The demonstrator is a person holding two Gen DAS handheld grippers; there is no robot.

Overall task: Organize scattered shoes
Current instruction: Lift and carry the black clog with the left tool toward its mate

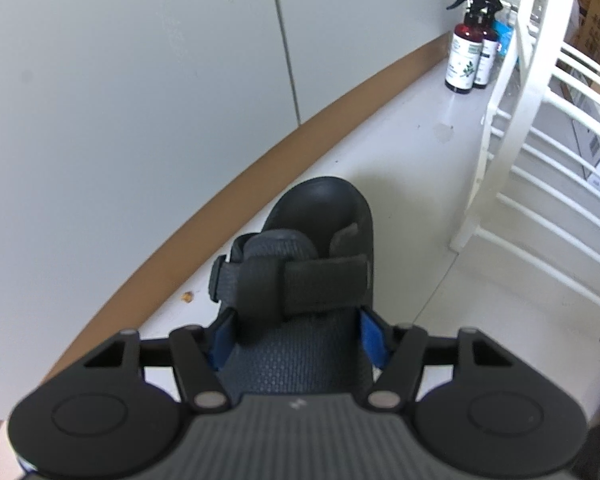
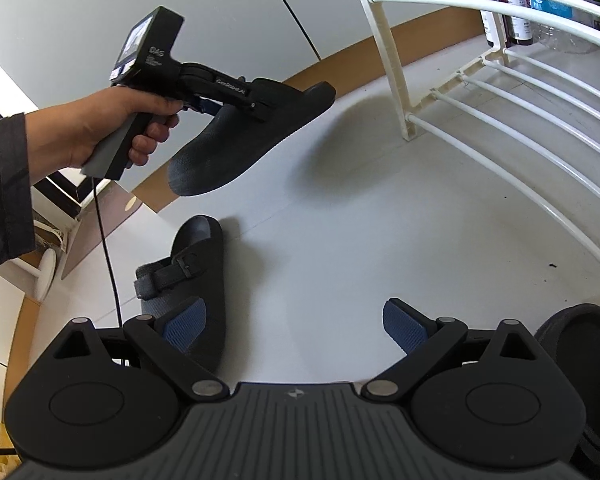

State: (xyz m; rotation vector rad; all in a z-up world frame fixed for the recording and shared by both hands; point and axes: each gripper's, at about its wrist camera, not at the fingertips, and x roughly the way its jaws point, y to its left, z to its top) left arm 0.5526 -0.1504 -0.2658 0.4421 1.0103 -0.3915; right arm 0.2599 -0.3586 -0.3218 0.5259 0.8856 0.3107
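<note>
My left gripper is shut on a dark slate sandal, its blue pads pressing both sides behind the buckled strap. In the right wrist view a hand holds that left gripper with the sandal lifted off the floor, sole showing and toe pointing towards the rack. The matching sandal lies on the pale floor below it, next to my right gripper's left finger. My right gripper is open with nothing between its pads.
A white slatted shoe rack stands to the right, also seen as rack. Two spray bottles stand by the wall's brown skirting. Another dark shoe lies at the lower right. A black cable hangs from the left gripper.
</note>
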